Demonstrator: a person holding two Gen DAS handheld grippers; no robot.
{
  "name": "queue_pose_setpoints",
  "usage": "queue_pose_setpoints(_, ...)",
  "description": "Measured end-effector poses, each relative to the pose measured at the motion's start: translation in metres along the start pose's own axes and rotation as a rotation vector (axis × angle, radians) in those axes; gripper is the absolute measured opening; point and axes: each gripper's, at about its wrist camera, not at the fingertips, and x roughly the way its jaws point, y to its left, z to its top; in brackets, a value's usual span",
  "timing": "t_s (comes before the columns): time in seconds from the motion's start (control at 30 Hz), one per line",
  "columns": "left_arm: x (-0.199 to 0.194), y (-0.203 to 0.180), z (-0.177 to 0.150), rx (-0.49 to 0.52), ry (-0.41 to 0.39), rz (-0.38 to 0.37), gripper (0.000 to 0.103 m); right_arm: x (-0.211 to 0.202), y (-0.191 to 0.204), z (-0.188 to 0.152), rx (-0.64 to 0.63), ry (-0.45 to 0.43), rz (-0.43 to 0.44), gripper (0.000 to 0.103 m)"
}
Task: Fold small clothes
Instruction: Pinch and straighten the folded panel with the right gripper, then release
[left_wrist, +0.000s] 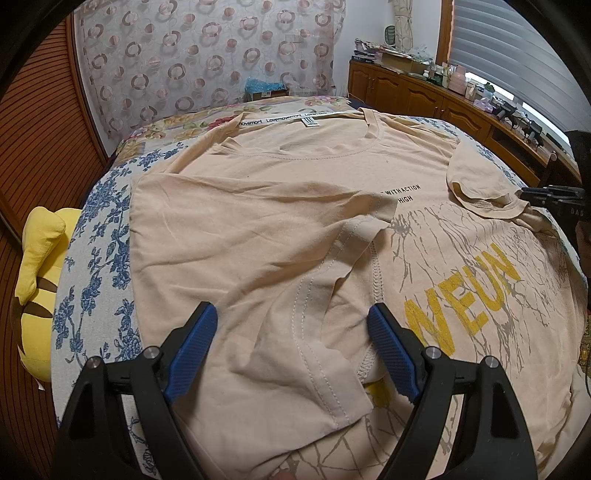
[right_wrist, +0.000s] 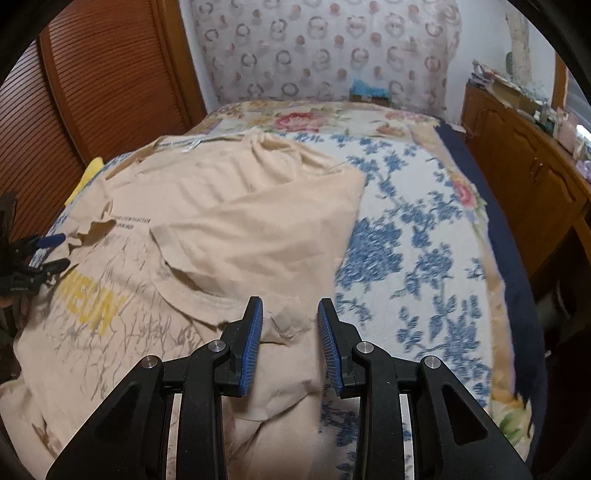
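Floral bedding (right_wrist: 424, 229) covers the bed where a beige T-shirt (left_wrist: 295, 206) lies spread across the middle of both views, its side panels and sleeves folded inward. At bottom centre of the left view, the left gripper (left_wrist: 293, 315) stands wide apart over a folded sleeve, pressing nothing. At bottom centre of the right view, the right gripper (right_wrist: 290, 310) is partly parted, with loose shirt cloth between its blue pads (right_wrist: 252, 343), unpinched.
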Motion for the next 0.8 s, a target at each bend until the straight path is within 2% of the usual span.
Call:
queue_pose_setpoints(0.07,0.000,0.000,0.000,0.000,0.000,0.000,0.084,0.002,0.004,-0.001,-0.015,0.004,0.012,0.030)
queue_pose_setpoints(0.13,0.000,0.000,0.000,0.000,0.000,0.000,0.084,0.002,0.008,-0.001,-0.034,0.007,0.011,0.020)
queue_pose_setpoints(0.17,0.000,0.000,0.000,0.000,0.000,0.000,0.084,0.001,0.010,-0.001,-0.046,0.006,0.018,0.011)
queue_pose_setpoints(0.2,0.000,0.000,0.000,0.000,0.000,0.000,0.084,-0.001,0.013,-0.001,-0.063,-0.003,0.031,0.008)
queue_pose_setpoints(0.3,0.000,0.000,0.000,0.000,0.000,0.000,0.084,-0.013,0.022,-0.003,-0.096,-0.035,0.048,0.005)
queue_pose_setpoints(0.47,0.000,0.000,0.000,0.000,0.000,0.000,0.084,-0.036,0.035,-0.010,-0.103,-0.068,0.120,0.005)
queue_pose_setpoints(0.63,0.000,0.000,0.000,0.000,0.000,0.000,0.084,-0.042,0.054,-0.022,-0.134,-0.046,0.146,0.005)
queue_pose_setpoints(0.7,0.000,0.000,0.000,0.000,0.000,0.000,0.084,-0.041,0.058,-0.025,-0.146,-0.036,0.148,0.020)
queue_pose_setpoints(0.8,0.000,0.000,0.000,0.000,0.000,0.000,0.084,-0.038,0.061,-0.023,-0.153,-0.032,0.152,0.024)
